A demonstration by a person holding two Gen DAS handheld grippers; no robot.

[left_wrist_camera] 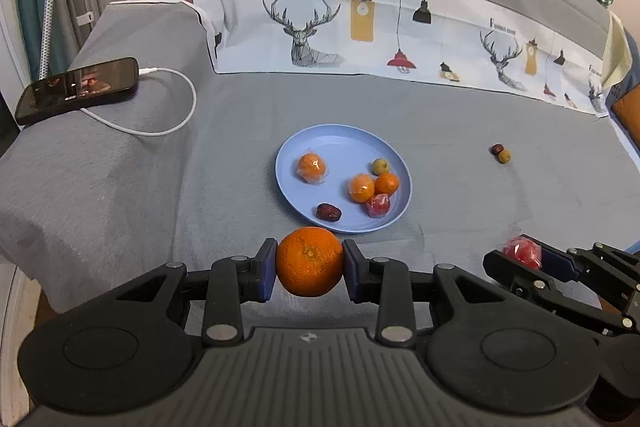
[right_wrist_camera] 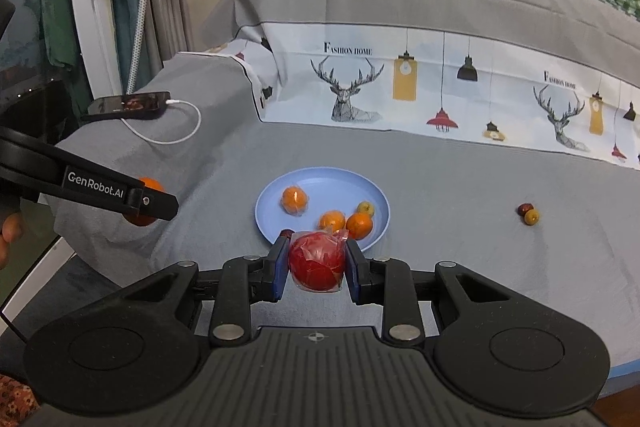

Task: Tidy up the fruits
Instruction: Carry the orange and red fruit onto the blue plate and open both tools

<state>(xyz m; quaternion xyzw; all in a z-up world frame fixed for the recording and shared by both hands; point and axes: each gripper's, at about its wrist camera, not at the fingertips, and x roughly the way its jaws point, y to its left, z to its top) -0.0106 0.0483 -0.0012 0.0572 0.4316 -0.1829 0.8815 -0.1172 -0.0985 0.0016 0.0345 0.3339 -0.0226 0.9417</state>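
Observation:
My left gripper (left_wrist_camera: 309, 267) is shut on a large orange (left_wrist_camera: 310, 261), held just in front of the blue plate (left_wrist_camera: 352, 135). My right gripper (right_wrist_camera: 317, 267) is shut on a plastic-wrapped red fruit (right_wrist_camera: 317, 261), near the plate's (right_wrist_camera: 320, 177) front rim. The plate holds three small oranges (left_wrist_camera: 312, 167), a green-yellow fruit (left_wrist_camera: 381, 166), a wrapped red fruit (left_wrist_camera: 378, 205) and a dark date (left_wrist_camera: 329, 212). Two small fruits, one dark (left_wrist_camera: 497, 149) and one yellow-brown (left_wrist_camera: 505, 157), lie on the grey cover to the right. The right gripper also shows in the left wrist view (left_wrist_camera: 520, 255).
A phone (left_wrist_camera: 78, 89) with a white cable (left_wrist_camera: 168, 115) lies on the raised grey armrest at the left. A deer-print cloth (left_wrist_camera: 360, 27) covers the backrest. A pole stand (right_wrist_camera: 140, 7) is at the far left.

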